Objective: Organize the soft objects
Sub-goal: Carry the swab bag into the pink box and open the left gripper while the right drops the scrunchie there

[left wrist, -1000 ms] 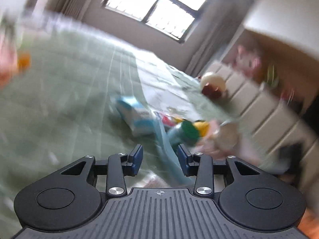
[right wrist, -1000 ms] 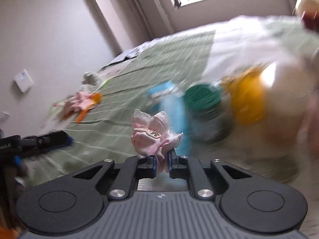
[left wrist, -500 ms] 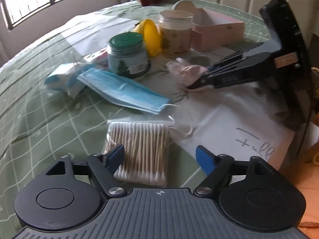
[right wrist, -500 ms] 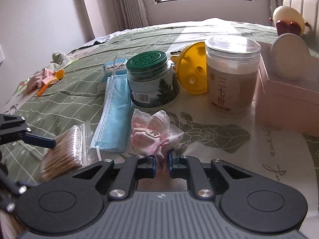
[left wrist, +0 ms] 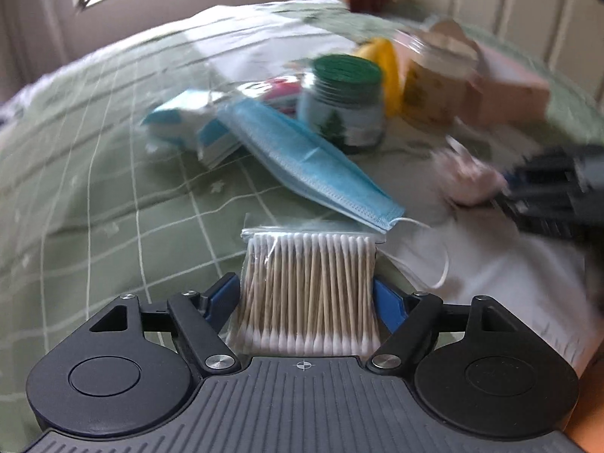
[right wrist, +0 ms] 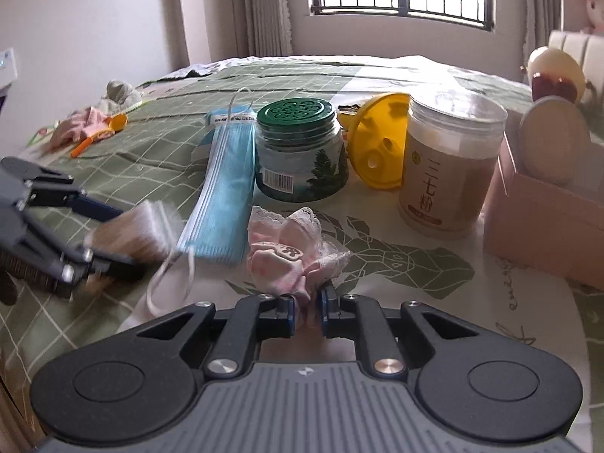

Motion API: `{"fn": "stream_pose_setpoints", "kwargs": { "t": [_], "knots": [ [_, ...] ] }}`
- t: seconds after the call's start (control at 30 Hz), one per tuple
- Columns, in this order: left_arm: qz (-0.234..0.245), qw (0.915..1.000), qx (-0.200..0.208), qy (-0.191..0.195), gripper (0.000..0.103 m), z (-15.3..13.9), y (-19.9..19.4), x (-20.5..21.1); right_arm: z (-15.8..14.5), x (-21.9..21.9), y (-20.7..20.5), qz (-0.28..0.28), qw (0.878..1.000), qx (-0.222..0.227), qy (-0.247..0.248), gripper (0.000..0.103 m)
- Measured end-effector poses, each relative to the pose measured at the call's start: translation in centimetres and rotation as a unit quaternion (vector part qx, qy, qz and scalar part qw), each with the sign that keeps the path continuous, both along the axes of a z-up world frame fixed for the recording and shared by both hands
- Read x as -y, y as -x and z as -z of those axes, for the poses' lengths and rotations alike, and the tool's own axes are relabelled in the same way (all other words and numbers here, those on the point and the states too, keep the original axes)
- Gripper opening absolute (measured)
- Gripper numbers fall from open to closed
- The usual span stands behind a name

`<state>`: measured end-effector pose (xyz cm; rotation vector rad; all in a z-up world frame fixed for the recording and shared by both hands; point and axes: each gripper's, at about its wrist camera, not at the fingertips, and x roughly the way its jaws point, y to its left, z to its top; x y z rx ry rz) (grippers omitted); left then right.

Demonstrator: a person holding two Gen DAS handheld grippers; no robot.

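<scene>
Left wrist view: the left gripper [left wrist: 306,298] is straddling a clear bag of wooden cotton swabs [left wrist: 307,294] on the green grid-patterned cloth [left wrist: 94,196] (whether the blue pads are pressing it cannot be told). The right gripper [right wrist: 306,311] is pinching a pink lace-trimmed fabric bundle [right wrist: 290,253] beside the folded blue face mask [right wrist: 226,196].
</scene>
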<state>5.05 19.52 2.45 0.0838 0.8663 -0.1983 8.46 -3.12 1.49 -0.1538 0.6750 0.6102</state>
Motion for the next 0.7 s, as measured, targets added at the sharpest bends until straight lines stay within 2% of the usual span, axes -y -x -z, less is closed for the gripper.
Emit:
{"fn": "stream_pose_setpoints", "kwargs": {
  "t": [0.07,0.17,0.3,0.4,0.53,0.6,0.7],
  "knots": [
    [-0.009,0.9996,0.001,0.027,0.077,-0.1,0.1,-0.6,-0.9,1.1,0.3,-0.007,1.000,-0.009,-0.004,0.012],
    [-0.014,0.9993,0.012,0.034,0.076,-1.6,1.4,0.4,-2.7,4.4,1.1,-0.015,1.000,-0.008,0.002,0.012],
    [0.037,0.9965,0.041,0.063,0.075,-5.1,3.0,4.2,-6.2,11.0,2.1,0.012,1.000,0.019,0.014,0.012],
    [0.073,0.9901,0.072,0.095,0.075,-8.8,2.0,7.6,-8.7,15.8,1.8,0.054,0.997,0.053,0.007,0.012],
    [0.110,0.9760,0.103,0.157,0.075,-13.6,-3.2,12.9,-11.4,19.3,-0.7,0.086,0.991,0.106,-0.004,0.012],
    [0.126,0.9704,0.114,0.171,0.075,-15.7,-7.0,16.0,-12.4,19.9,-3.2,0.092,0.989,0.118,-0.018,0.012],
    [0.126,0.9667,0.098,0.200,0.076,-17.0,-13.9,20.3,-12.3,20.0,-7.4,0.116,0.983,0.136,-0.038,0.013]
  ]
}}
